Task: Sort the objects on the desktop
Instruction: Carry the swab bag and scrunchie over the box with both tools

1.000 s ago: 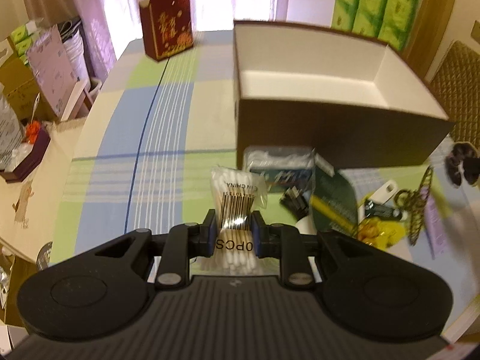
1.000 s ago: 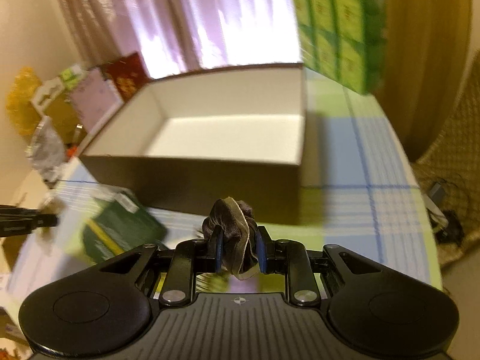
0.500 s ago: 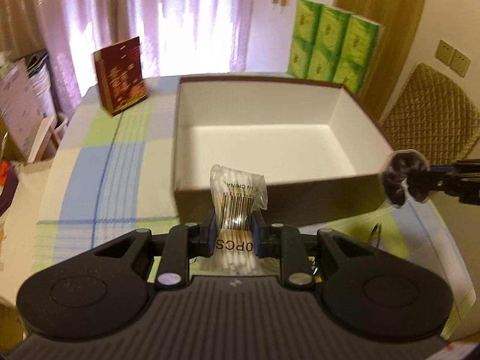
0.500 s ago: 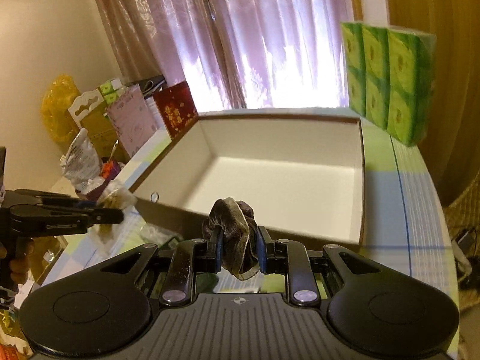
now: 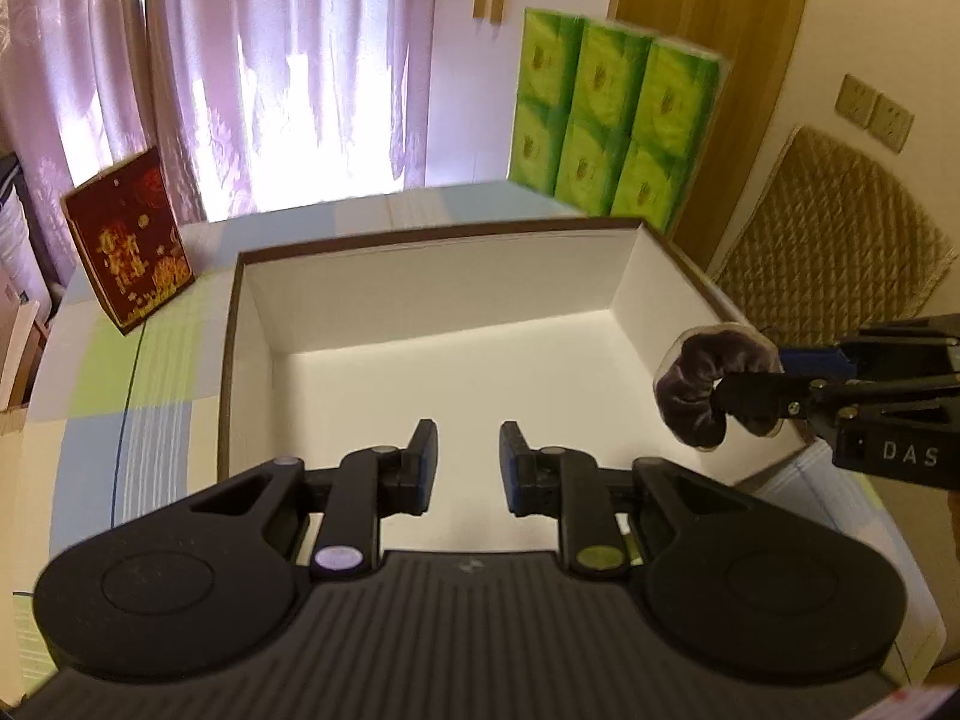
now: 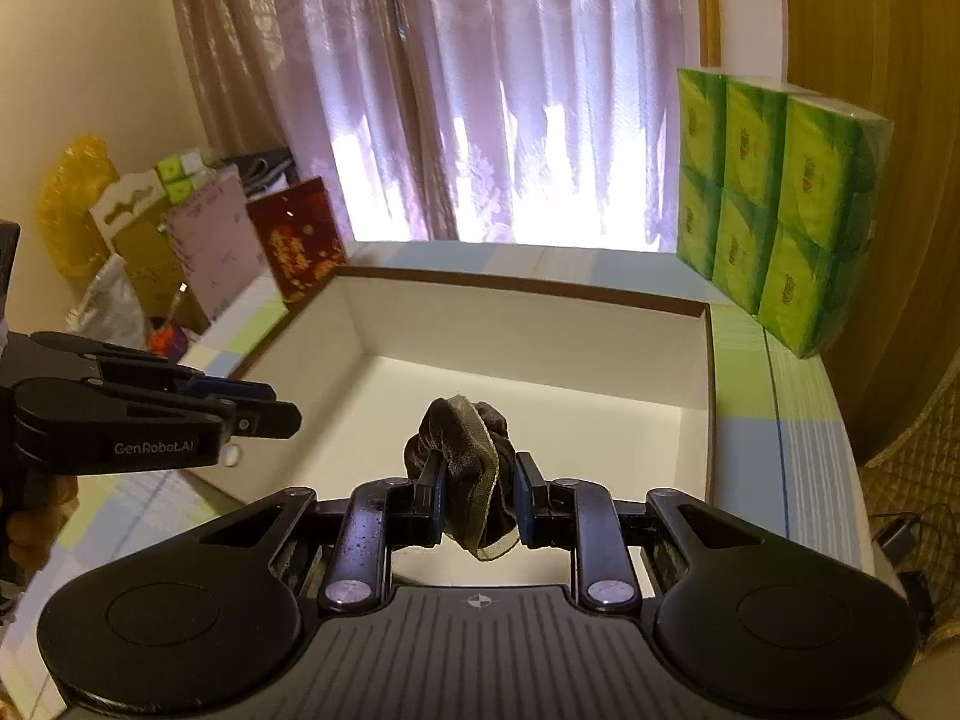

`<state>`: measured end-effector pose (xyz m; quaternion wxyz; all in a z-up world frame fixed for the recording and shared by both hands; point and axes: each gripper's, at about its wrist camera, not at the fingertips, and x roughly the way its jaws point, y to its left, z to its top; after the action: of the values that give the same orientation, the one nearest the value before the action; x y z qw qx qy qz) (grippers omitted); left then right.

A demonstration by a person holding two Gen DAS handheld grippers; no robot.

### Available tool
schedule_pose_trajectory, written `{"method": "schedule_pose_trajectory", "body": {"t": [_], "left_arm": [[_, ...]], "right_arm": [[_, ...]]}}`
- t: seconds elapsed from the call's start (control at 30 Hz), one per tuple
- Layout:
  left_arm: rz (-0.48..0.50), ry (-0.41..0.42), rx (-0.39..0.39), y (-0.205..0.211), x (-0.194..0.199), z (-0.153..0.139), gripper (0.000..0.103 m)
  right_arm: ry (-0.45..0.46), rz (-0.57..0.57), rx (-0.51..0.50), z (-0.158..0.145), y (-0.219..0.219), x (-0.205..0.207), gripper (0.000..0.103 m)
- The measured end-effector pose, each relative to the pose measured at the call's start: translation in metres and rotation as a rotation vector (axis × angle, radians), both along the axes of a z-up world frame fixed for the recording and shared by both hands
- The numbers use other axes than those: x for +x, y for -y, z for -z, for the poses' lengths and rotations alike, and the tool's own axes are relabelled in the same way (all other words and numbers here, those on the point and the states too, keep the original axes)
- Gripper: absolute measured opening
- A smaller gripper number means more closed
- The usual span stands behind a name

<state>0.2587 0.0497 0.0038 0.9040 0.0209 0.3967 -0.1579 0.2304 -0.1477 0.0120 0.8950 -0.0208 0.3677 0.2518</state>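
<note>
Swab pack gone from left gripper (image 5: 462, 461), jaws apart, empty; right gripper (image 6: 477, 495) pinches scrunchie (image 6: 465, 468) over box (image 5: 420, 276).

Pale purple patterned curtains (image 5: 252, 78) glow with daylight across the top of the frame. A cream wall (image 6: 78, 60) stands upper left, a wooden door panel (image 5: 708, 18) upper right, with beige wall sockets (image 5: 876, 114) beside it.

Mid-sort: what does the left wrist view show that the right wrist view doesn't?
Left wrist only: wall sockets, and the gap between the left gripper's fingers, empty. Right wrist only: a yellow bag, and a hand holding the left gripper. Both: the open box, green tissue packs, red gift bag, and the right gripper shut on a dark scrunchie.
</note>
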Motion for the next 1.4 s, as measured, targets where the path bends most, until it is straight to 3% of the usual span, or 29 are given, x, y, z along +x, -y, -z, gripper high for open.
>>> {"method": "schedule_pose_trajectory", "body": {"t": [0.3, 0.6, 0.67, 0.8, 1.07, 1.4], "left_arm": [[0.028, -0.035, -0.007, -0.018, -0.027, 0.009, 0.017], [0.12, -0.063, 0.017, -0.006, -0.07, 0.017, 0.017], [0.164, -0.065, 0.038, 0.002, -0.075, 0.02, 0.019], [0.232, -0.098, 0.084, 0.019, -0.077, 0.034, 0.034], [0.343, -0.165, 0.198, 0.048, -0.071, 0.073, 0.035], [0.444, -0.188, 0.304, 0.072, -0.055, 0.104, 0.036]], "right_arm": [[-0.027, 0.027, 0.023, 0.01, 0.016, -0.008, 0.019], [-0.026, 0.056, 0.061, 0.002, 0.041, -0.045, 0.019], [-0.028, 0.062, 0.065, 0.002, 0.047, -0.052, 0.019], [-0.038, 0.082, 0.06, 0.004, 0.058, -0.065, 0.019], [-0.1, 0.167, 0.045, 0.024, 0.084, -0.081, 0.019], [-0.166, 0.256, 0.035, 0.047, 0.106, -0.09, 0.019]]}}
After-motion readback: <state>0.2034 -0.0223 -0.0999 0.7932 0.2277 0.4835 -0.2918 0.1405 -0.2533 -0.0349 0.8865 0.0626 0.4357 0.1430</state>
